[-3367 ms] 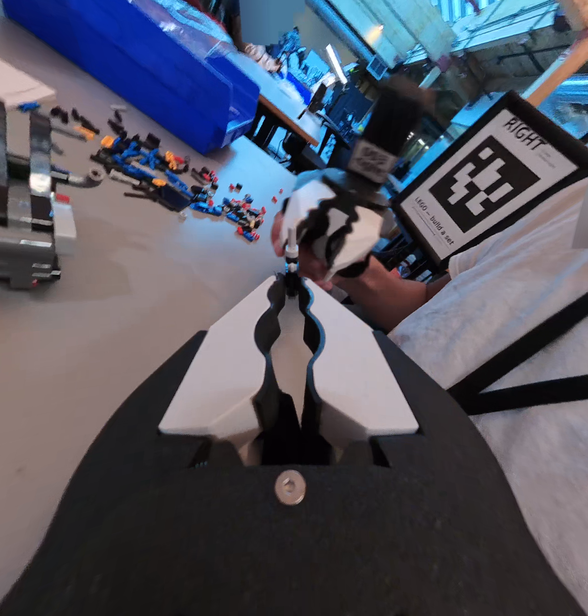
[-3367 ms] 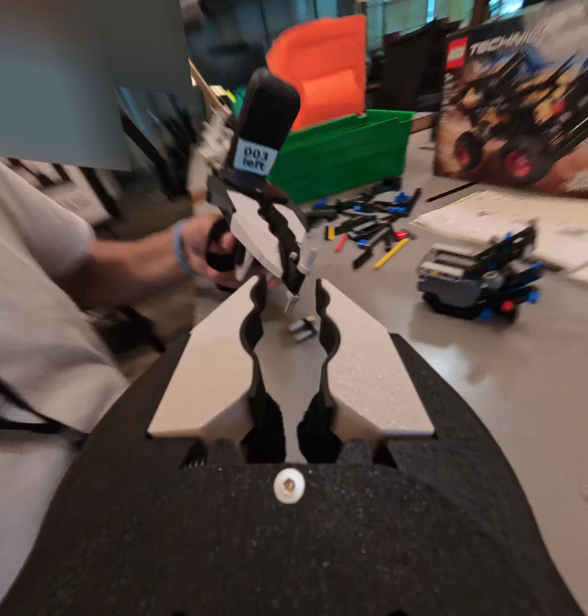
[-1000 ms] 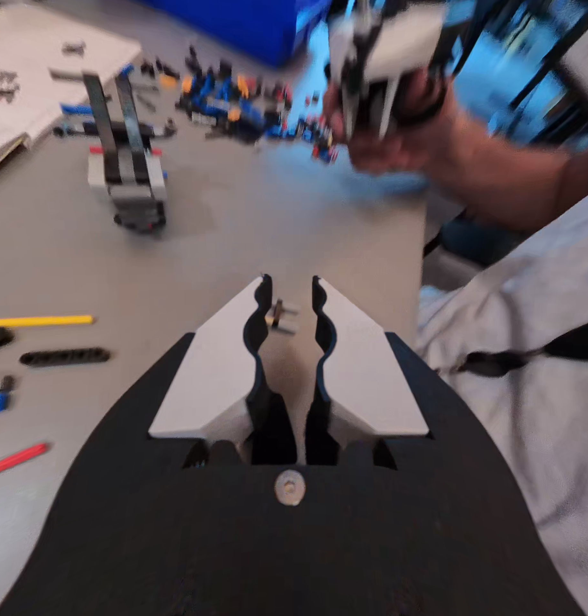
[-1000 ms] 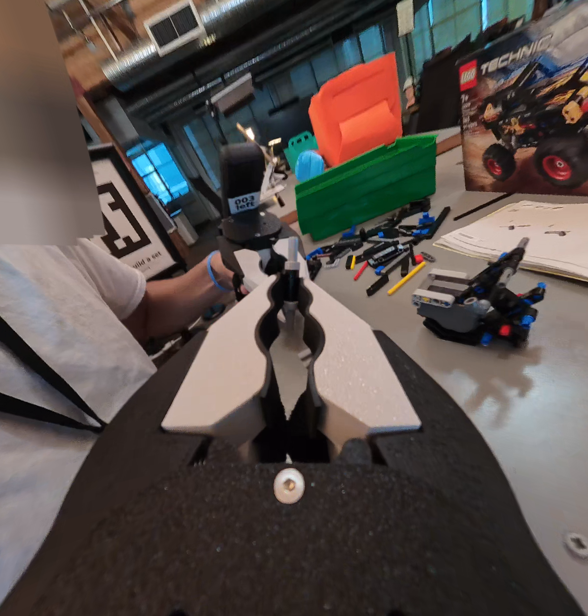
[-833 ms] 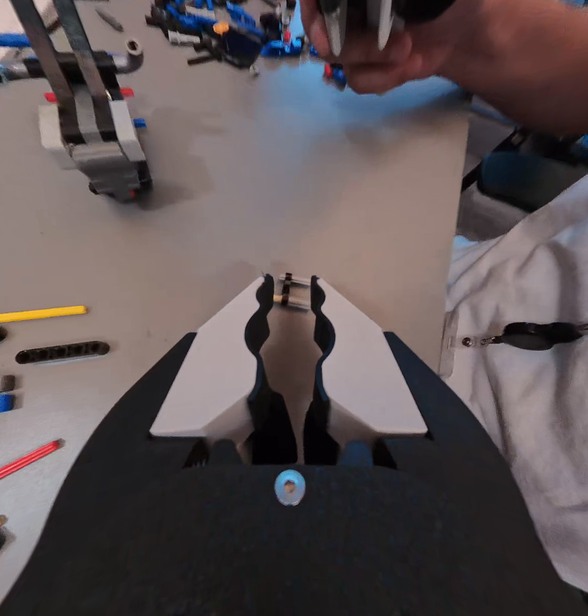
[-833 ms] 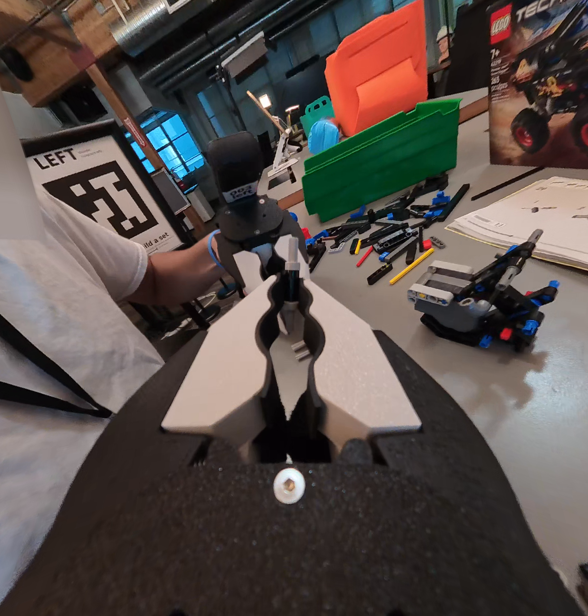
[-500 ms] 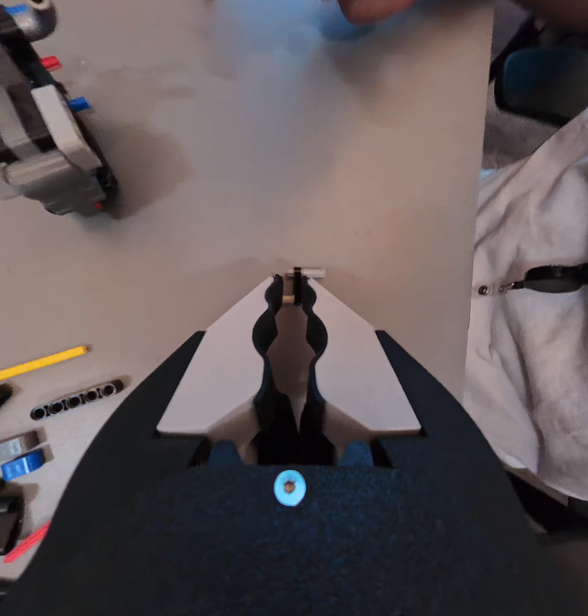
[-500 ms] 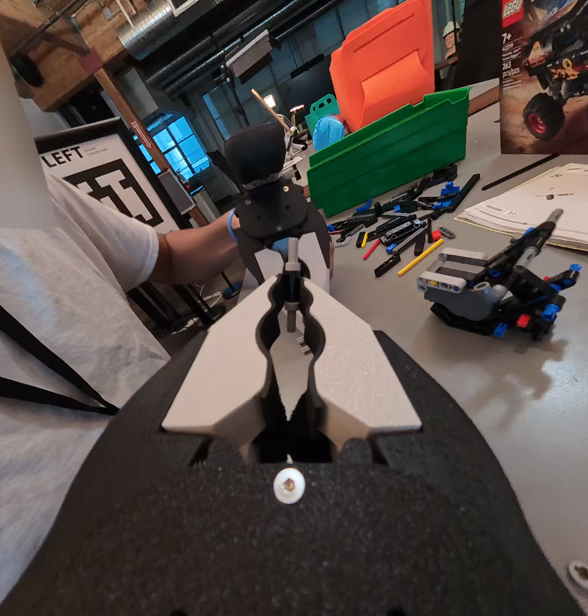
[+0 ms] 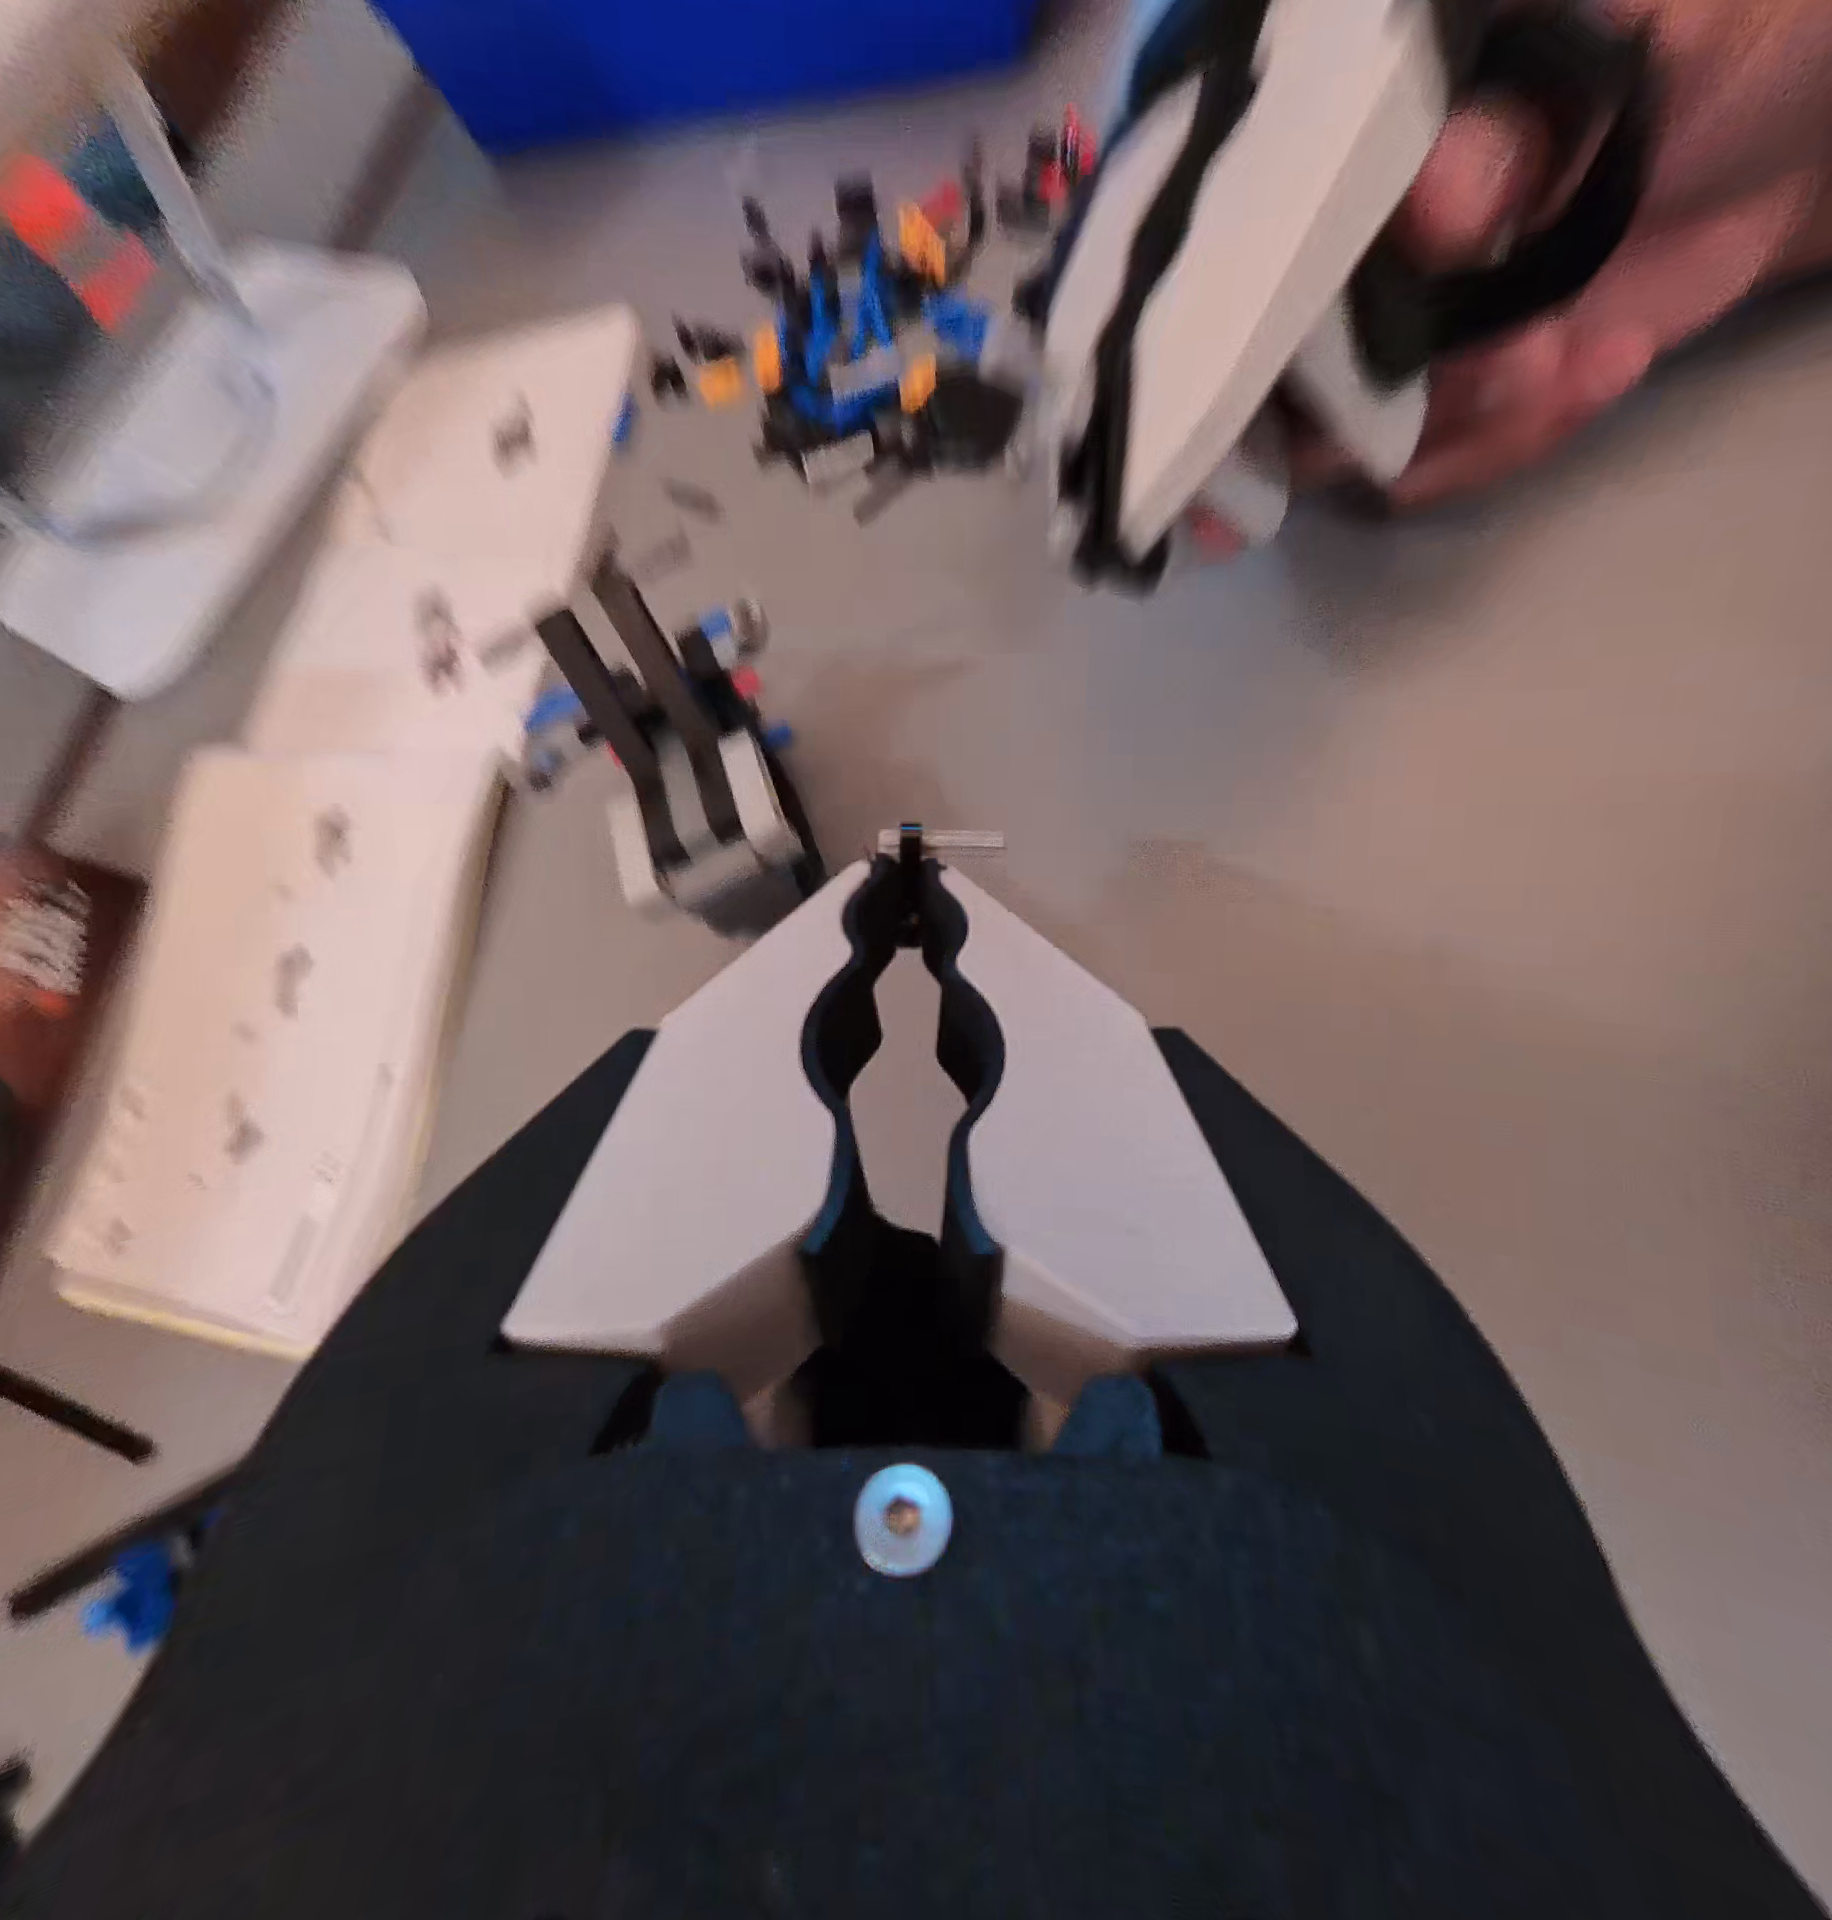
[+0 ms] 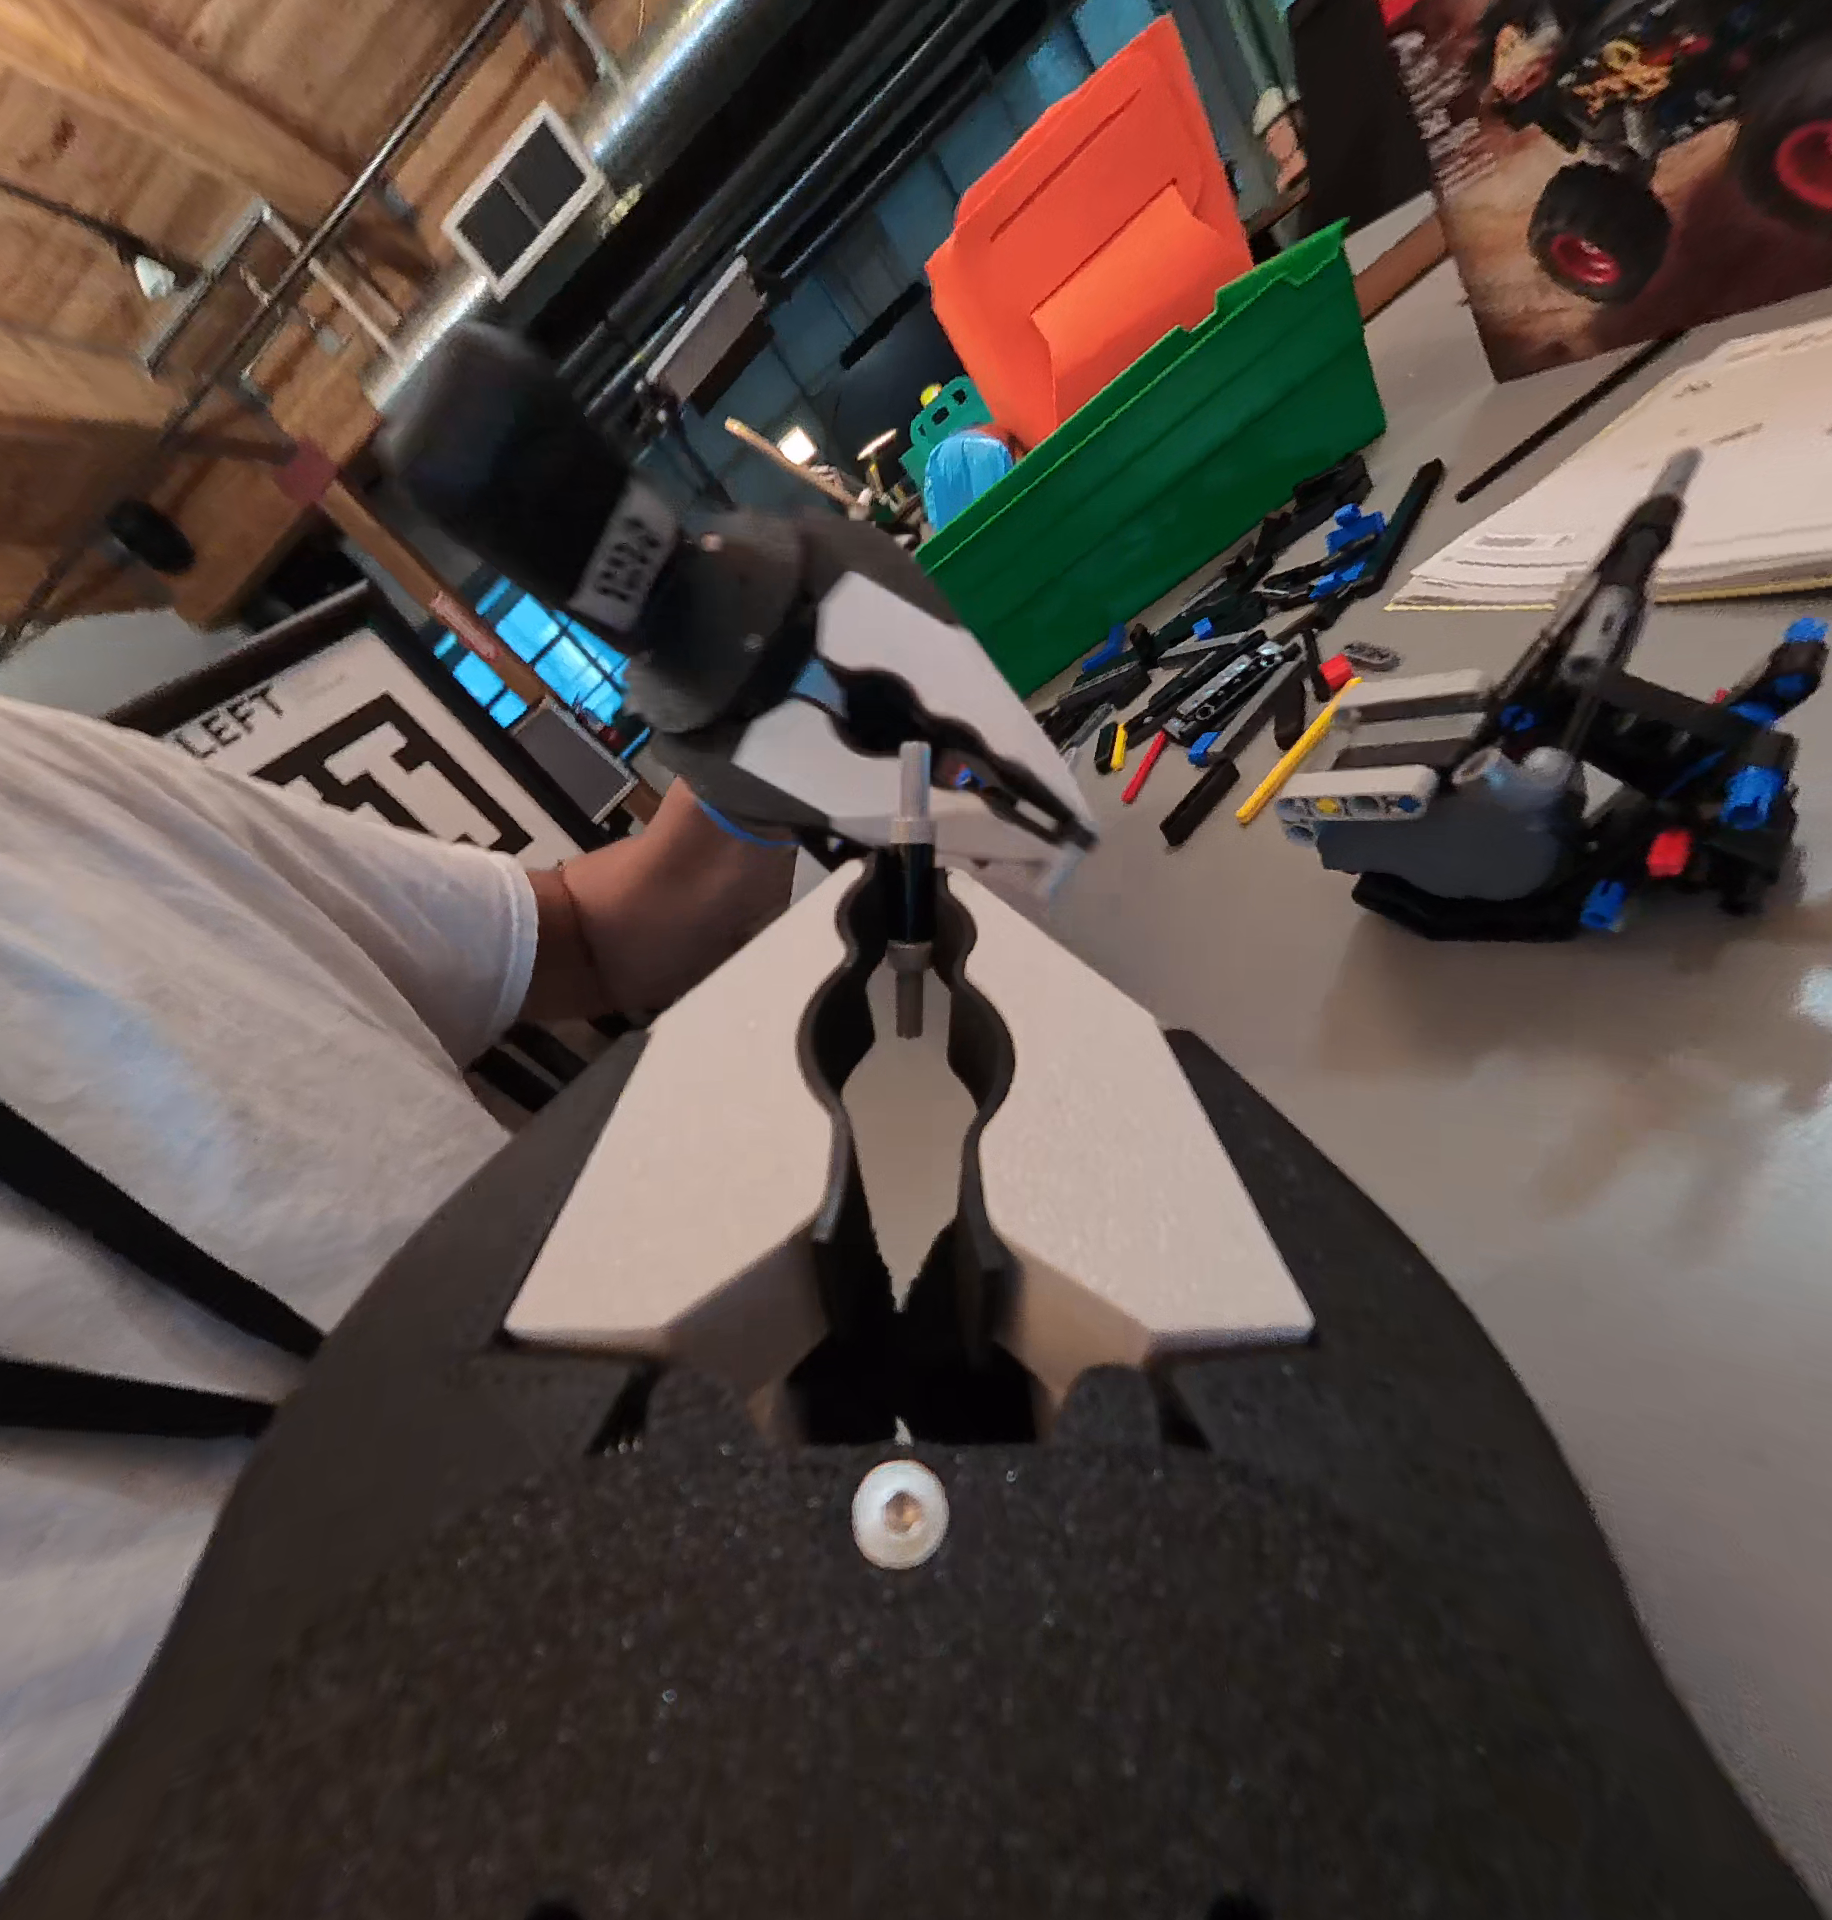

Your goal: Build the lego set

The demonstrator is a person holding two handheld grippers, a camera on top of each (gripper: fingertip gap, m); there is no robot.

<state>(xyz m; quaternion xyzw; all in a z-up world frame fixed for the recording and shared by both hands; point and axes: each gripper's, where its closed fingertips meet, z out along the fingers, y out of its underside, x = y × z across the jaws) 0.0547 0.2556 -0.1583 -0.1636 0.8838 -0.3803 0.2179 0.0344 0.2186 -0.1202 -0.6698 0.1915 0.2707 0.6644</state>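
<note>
Both our tongs clench small axle pieces: left tongs (image 9: 914,869) a pin (image 9: 938,840), right tongs (image 10: 910,883) a black-sleeved axle (image 10: 910,868). The half-built truck (image 10: 1546,790) sits on the counter (image 10: 1514,1195) at two o'clock; loose parts (image 10: 1234,665) suggest much remains.

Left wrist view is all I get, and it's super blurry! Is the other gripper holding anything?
Observer: Yes. The right gripper is shut on a thin grey axle with a black sleeve, which points straight out past its tips.
Operator: What's on the table over on that side?
Observer: A green bin stands behind a scatter of loose pieces.
Operator: Is anything in the bin?
Observer: I can't see inside it. A big orange shape rises just behind its rim.
</note>
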